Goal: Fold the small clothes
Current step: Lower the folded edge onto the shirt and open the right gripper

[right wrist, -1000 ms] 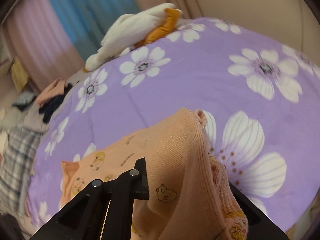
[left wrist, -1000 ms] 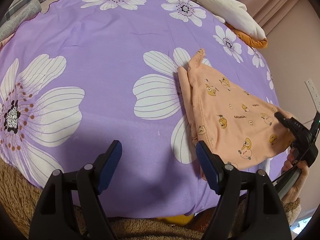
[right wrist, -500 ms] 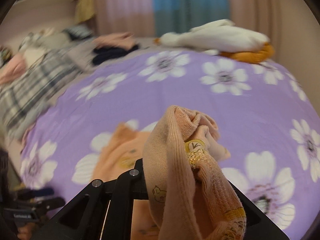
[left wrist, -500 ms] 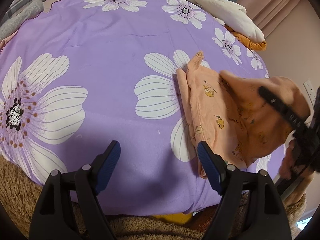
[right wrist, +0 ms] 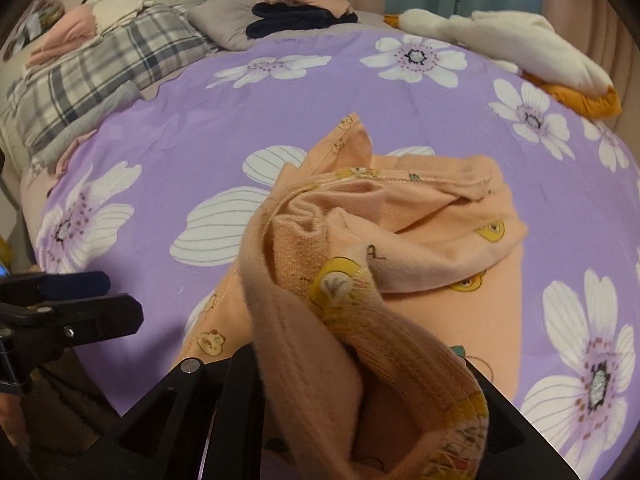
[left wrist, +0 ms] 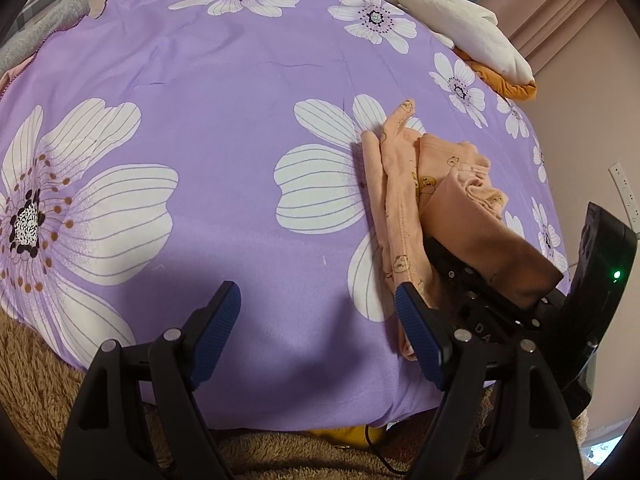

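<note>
A peach garment with small cartoon prints (left wrist: 400,200) lies on the purple flowered bedspread (left wrist: 220,120), right of centre. One edge is folded back over the rest in a bunched heap (right wrist: 440,248). My right gripper (left wrist: 444,256) has the ribbed hem between its jaws. The cloth drapes over its fingers and hides them (right wrist: 360,360); the jaws are opening. My left gripper (left wrist: 316,300) stands open and empty over the near edge of the bed. Its right pad (left wrist: 416,320) sits beside the garment's near corner.
A white and orange plush blanket (left wrist: 460,28) lies at the far right of the bed. A plaid blanket (right wrist: 92,76) and stacked folded clothes (right wrist: 304,8) sit at the far end. Brown fleece (left wrist: 32,380) lines the near edge. A socket strip (left wrist: 624,196) is on the wall.
My right gripper swung leftward and rolled, carrying the garment's hem over the flat part, which is now narrower and bunched. The left gripper kept still.
</note>
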Tool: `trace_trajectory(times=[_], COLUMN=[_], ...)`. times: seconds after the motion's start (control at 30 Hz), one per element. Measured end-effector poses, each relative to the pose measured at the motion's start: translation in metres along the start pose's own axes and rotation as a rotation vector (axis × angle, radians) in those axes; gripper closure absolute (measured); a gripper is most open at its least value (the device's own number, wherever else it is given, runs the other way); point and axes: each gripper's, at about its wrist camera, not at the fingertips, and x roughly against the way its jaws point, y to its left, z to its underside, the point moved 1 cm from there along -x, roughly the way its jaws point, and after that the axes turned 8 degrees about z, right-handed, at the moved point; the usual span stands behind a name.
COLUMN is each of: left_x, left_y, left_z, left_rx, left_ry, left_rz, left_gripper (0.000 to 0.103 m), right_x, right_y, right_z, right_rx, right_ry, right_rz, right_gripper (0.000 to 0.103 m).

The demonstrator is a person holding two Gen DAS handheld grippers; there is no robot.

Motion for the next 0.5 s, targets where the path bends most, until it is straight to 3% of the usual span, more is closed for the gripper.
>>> trace_trajectory(times=[0.03,0.17,0.23,0.37,0.5], left_x=[0.0,0.002,0.004,0.009,0.017], left_y=[0.0,-0.002,-0.004,-0.014,-0.025], left_z=[0.0,-0.001,-0.002,-0.004,-0.007], left_rx=[0.001,0.001,-0.007,-0.029,-0.062], left_ry=[0.0,-0.005,-0.009,-0.016,-0.037], left_rz=[0.002,0.01,0.018,0.032,0.065], left_gripper=[0.023,0.023,0.023,0.023,0.023], right_x=[0.001,0.016,0.026,0.051,0.072], right_y=[-0.001,-0.012,-0.017,-0.03,-0.05], right_z=[0.0,0.002,0.005,0.011,0.012], right_rx=[-0.008,-0.077,-0.1,-0.124,-0.191], right_ry=[0.0,0.005,-0.004,-0.052,-0.1], right_rz=[-0.008,-0.175,-0.218,-0.192,-0.22], right_gripper=[0.082,0.054,0.048,0.045,0.041])
